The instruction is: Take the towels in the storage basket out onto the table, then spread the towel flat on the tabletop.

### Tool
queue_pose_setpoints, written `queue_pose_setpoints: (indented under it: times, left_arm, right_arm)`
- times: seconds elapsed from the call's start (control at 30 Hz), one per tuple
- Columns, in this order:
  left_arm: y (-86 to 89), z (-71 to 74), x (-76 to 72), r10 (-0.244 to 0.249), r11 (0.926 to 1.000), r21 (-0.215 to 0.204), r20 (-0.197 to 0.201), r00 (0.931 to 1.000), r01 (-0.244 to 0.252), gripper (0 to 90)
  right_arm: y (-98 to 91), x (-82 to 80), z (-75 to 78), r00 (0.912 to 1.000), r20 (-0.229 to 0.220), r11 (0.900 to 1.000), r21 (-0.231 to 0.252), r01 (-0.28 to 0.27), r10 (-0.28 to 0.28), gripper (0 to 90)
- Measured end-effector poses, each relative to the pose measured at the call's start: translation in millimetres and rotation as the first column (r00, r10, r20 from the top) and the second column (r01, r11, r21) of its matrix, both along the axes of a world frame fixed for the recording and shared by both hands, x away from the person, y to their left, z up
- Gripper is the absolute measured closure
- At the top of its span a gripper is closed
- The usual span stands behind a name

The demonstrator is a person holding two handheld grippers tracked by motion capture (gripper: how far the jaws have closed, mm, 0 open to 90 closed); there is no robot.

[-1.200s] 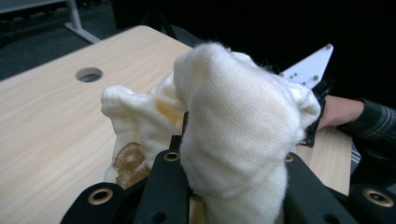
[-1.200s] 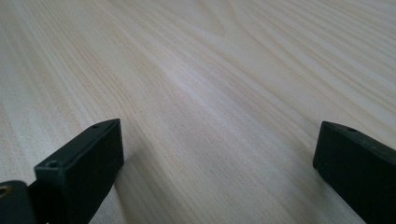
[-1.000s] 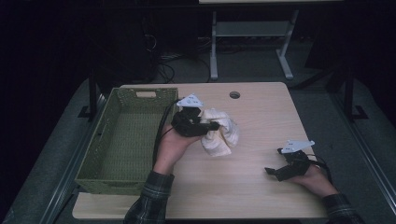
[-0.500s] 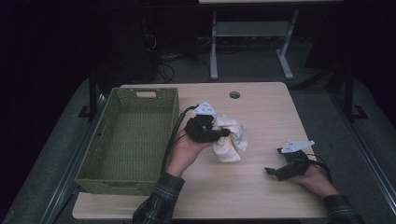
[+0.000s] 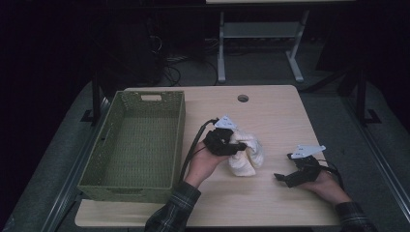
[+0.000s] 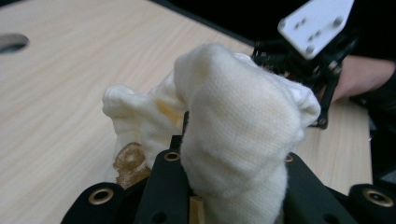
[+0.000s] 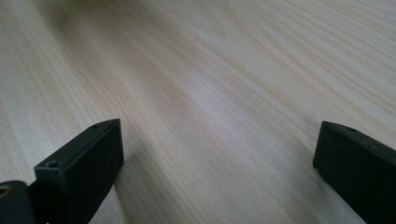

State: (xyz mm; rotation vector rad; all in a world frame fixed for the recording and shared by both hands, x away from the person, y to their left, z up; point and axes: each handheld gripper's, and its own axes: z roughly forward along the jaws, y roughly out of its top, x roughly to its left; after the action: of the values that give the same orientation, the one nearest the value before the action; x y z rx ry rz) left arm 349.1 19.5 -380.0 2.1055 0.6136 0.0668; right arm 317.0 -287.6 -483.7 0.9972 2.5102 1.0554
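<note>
- Right gripper [image 5: 283, 178]: held low over the near right part of the table [image 5: 270, 111] by the person's right hand [image 5: 325, 186]; its jaws stand wide apart with nothing but bare wood grain between them in the right gripper view.
- Left gripper [image 5: 237, 147]: held by the left hand [image 5: 203, 163] near the middle of the table, pointing toward the right side; its jaws are clamped on a bunched white cloth [image 5: 246, 154].
- White cloth [image 6: 233, 126]: in the left gripper view it bulges up between the black jaws, with a brown stain [image 6: 128, 161] on a lower fold; in the high view its bottom rests on the tabletop, between the two grippers.
- Green woven basket [image 5: 104, 181]: stands along the left side of the table, apart from the cloth.
- Round hole [image 5: 243, 98]: near the table's far edge.
</note>
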Motion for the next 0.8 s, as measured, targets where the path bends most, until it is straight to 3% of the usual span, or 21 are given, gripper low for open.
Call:
queue_pose_setpoints:
  times: [0.27, 0.37, 0.43, 0.57, 0.8]
  left_arm:
    - [-15.0, -35.1, 2.4, -0.043, 0.9967, 0.065, -0.062, 0.9971, 0.047, 70.9]
    - [-16.7, -43.3, 3.6, -0.053, 0.9932, 0.1, -0.065, 0.9965, 0.059, 63.6]
    - [-16.6, -46.5, 4.1, -0.049, 0.9937, 0.096, -0.077, 0.9958, 0.057, 56.5]
    - [-12.3, -42.5, 3.3, -0.04, 0.9942, 0.097, -0.074, 0.9965, 0.047, 40.4]
    - [5.6, -24.8, -5.5, -0.005, 0.997, 0.077, -0.039, 0.9992, 0.008, 29.4]
  right_arm:
    - [-0.1, 0.1, 0.0, 1.0, 0.0, 1.0, 0.0, -0.002, 0.002, 1.3]
    - [0.0, 0.0, 0.0, 1.0, -0.001, 1.0, 0.0, -0.001, 0.001, 1.3]
    - [0.0, 0.0, 0.1, 1.0, -0.001, 1.0, 0.0, -0.002, 0.002, 1.4]
    - [0.1, 0.0, 0.1, 1.0, -0.003, 1.0, 0.001, 0.0, 0.0, 1.3]
    - [-0.3, 0.3, 0.1, 1.0, -0.001, 1.0, 0.0, -0.009, 0.009, 1.4]
